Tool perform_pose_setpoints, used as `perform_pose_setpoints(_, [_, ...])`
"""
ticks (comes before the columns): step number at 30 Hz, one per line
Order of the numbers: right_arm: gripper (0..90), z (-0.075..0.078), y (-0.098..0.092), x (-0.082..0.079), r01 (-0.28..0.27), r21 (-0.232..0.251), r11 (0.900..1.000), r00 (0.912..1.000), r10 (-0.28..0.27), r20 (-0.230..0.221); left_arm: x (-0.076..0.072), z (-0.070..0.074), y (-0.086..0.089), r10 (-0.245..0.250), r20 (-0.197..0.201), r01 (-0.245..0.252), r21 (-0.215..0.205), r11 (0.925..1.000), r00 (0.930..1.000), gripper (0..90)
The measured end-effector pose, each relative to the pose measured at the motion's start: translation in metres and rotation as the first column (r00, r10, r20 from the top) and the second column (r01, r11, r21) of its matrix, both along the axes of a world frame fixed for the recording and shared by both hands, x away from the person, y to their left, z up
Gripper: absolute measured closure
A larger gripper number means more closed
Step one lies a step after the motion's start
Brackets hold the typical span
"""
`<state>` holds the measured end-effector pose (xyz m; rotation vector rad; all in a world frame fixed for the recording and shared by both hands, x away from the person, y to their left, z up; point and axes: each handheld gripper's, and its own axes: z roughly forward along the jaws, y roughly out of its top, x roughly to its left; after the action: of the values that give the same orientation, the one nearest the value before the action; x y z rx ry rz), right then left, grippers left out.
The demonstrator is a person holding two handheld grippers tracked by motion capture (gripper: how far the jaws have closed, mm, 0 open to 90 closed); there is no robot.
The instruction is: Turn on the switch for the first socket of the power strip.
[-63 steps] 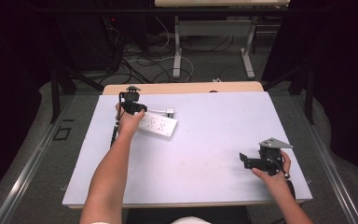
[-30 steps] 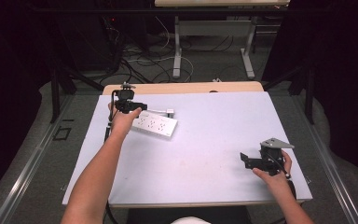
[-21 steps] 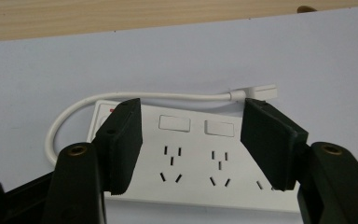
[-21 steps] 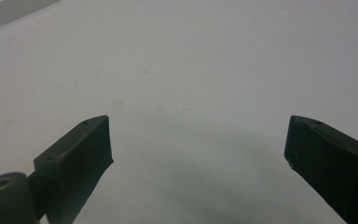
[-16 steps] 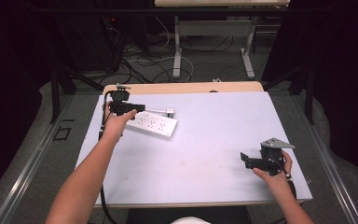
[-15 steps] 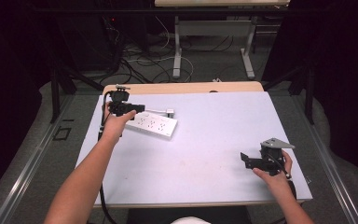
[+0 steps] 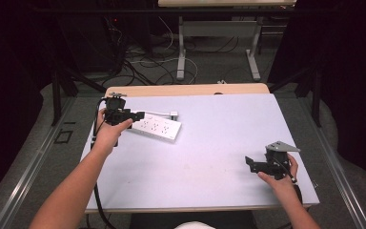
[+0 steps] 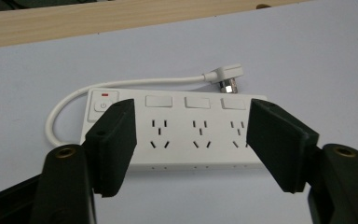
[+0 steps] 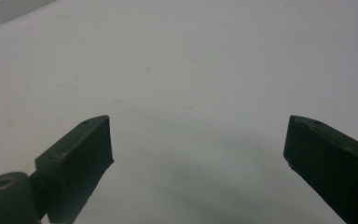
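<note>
Lying flat at ten o'clock on the table: power strip, cord curling behind. Hovering at its left end, left gripper, jaws just opening, clear of it, gripping nothing. Resting at four o'clock, right gripper, gaping wide, empty.

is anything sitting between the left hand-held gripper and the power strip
Nothing visible. The left hand-held gripper faces the white power strip with its jaws apart, having just been opening, and only bare table lies between them. The cord and plug curl behind the strip.
</note>
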<state>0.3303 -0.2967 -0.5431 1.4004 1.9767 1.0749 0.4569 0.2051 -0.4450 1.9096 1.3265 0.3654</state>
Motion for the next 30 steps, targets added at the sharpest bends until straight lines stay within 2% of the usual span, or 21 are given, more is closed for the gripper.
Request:
perform_pose_setpoints(5, [7.1, 0.000, 0.000, 0.000, -0.002, -0.007, 1.000, 1.0000, 0.002, 0.004, -0.013, 0.005, -0.001, -0.023, 0.020, 0.023, -0.007, 0.9997, 0.9995, 21.1])
perform_pose_setpoints(9, [7.1, 0.000, 0.000, 0.000, 0.002, -0.003, 1.000, 1.0000, -0.002, 0.002, -0.023, 0.005, -0.003, -0.040, 0.034, 0.040, 0.008, 0.9992, 0.9986, 15.4])
perform_pose_setpoints(13, [7.1, 0.000, 0.000, -0.001, -0.001, -0.002, 1.000, 1.0000, 0.001, 0.004, -0.033, 0.004, -0.005, -0.055, 0.035, 0.055, -0.003, 0.9985, 0.9978, 6.2])
perform_pose_setpoints(16, [7.1, 0.000, 0.000, -0.001, 0.000, -0.002, 1.000, 1.0000, 0.000, 0.004, -0.040, 0.002, -0.006, -0.072, 0.042, 0.072, 0.006, 0.9974, 0.9965, 0.8])
perform_pose_setpoints(23, [7.1, 0.001, 0.000, -0.002, 0.012, 0.000, 1.000, 0.9999, -0.012, 0.011, -0.058, 0.002, -0.007, -0.100, 0.069, 0.100, -0.004, 0.9950, 0.9926, 0.2])
perform_pose_setpoints(27, [7.1, 0.001, 0.000, -0.003, 0.011, 0.001, 1.000, 0.9999, -0.011, 0.004, -0.068, 0.002, -0.006, -0.088, 0.074, 0.090, -0.029, 0.9955, 0.9934, 0.2])
perform_pose_setpoints(30, [7.1, 0.001, -0.001, -0.004, 0.011, -0.002, 1.000, 0.9999, -0.011, 0.004, -0.074, 0.001, -0.004, -0.085, 0.081, 0.088, -0.029, 0.9957, 0.9930, 0.2])
